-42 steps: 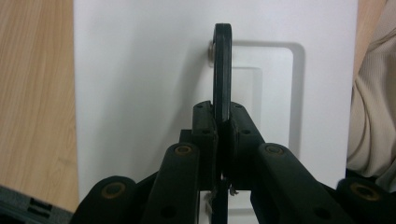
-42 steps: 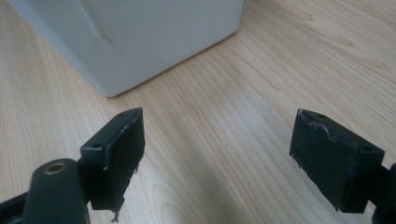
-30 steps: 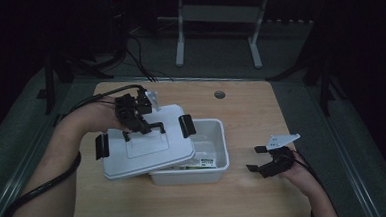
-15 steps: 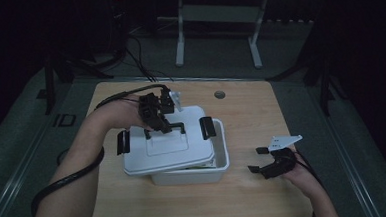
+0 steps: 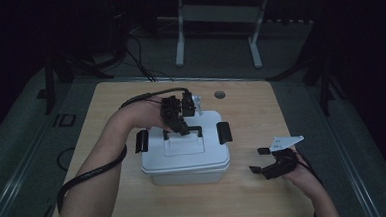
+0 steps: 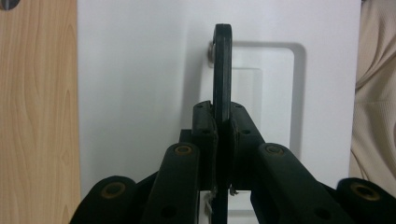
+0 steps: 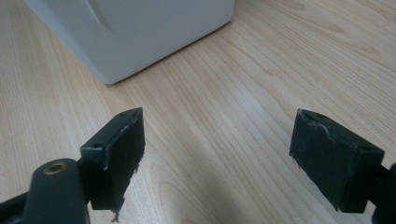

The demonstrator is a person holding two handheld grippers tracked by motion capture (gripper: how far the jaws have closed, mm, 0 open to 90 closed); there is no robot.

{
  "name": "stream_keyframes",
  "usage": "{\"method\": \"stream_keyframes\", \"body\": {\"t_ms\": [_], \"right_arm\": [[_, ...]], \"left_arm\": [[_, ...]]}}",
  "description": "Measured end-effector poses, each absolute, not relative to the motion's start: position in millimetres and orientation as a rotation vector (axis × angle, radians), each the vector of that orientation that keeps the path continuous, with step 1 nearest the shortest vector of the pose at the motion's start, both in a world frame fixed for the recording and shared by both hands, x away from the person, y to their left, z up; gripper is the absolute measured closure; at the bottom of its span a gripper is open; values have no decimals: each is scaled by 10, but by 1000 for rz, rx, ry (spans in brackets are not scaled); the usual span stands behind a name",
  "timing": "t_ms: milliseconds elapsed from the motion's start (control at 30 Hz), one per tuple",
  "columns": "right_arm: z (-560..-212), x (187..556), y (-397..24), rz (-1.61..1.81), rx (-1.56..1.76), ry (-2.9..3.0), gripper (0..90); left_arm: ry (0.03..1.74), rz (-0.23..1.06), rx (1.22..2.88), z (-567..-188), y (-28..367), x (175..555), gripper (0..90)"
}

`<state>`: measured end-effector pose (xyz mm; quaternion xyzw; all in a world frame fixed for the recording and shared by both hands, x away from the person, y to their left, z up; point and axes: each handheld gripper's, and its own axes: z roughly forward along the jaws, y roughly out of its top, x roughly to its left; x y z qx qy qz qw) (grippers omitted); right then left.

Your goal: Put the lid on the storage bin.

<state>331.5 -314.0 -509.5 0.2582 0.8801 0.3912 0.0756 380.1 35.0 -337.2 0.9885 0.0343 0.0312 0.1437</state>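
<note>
**Lid over the box, clips undone**

Starting at the table's (image 5: 130, 99) left edge, a forearm reaches in toward the middle. There our left gripper (image 5: 182, 123) has its jaws pressed together on the black carry handle (image 6: 222, 70) of the white lid (image 5: 186, 151), pinching it edge-on. The lid lies flat over the white box (image 5: 184, 178), near the middle of the table, a little toward the near edge. We read its long axis as running left to right, handle along it, top face up.

The step, we'd say, is seating the lid. The black clip (image 5: 141, 141) on the left end and the black clip (image 5: 224, 132) on the right end stand out from the lid, unlatched as far as we can tell. Next move calls for letting go of the handle, then pressing each clip down.

Over toward the right edge, our right gripper (image 5: 265, 160) rests low on bare wood, jaws spread wide with nothing between them.
</note>
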Motion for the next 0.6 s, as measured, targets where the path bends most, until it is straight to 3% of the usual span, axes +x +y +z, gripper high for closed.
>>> {"method": "stream_keyframes", "body": {"t_ms": [600], "right_arm": [[-5128,3309,-3115,1175,772,2644,177]], "left_arm": [[105,60,2873,-3592,263,3870,833]]}}
